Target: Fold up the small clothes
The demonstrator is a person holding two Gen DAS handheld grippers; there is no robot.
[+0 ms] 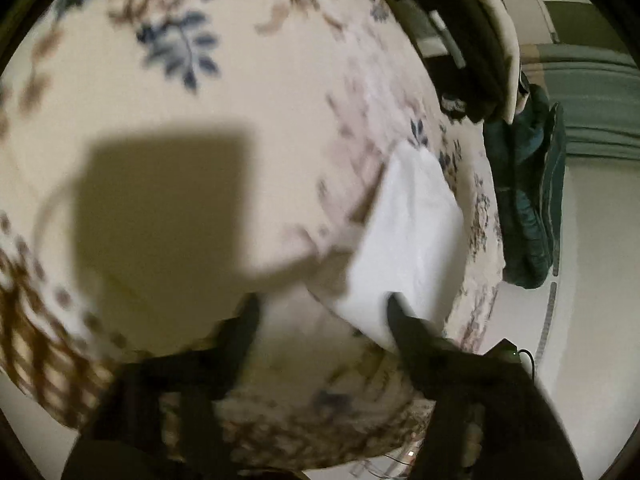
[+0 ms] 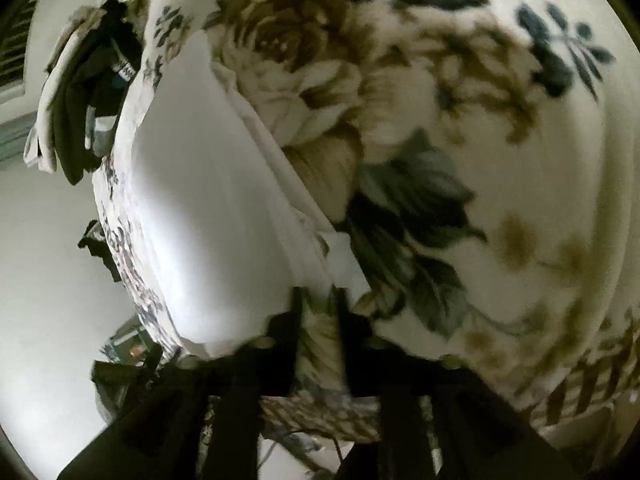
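Note:
A folded white garment (image 1: 412,232) lies on a floral bedspread (image 1: 240,80) near its right edge. My left gripper (image 1: 320,304) is open above the bedspread; its right finger (image 1: 400,320) overlaps the garment's near corner, its left finger (image 1: 244,324) is over bare cloth. In the right wrist view the same white garment (image 2: 208,208) fills the left middle, lying on the flowered spread (image 2: 460,120). My right gripper (image 2: 320,292) sits at the garment's near right edge with its fingers (image 2: 290,320) a narrow gap apart; whether cloth is pinched is unclear.
A pile of dark and cream clothes (image 1: 468,40) lies at the bed's far edge, also in the right wrist view (image 2: 80,100). A dark teal bundle (image 1: 528,192) lies on the pale floor (image 1: 592,280) beside the bed. Both views are motion-blurred.

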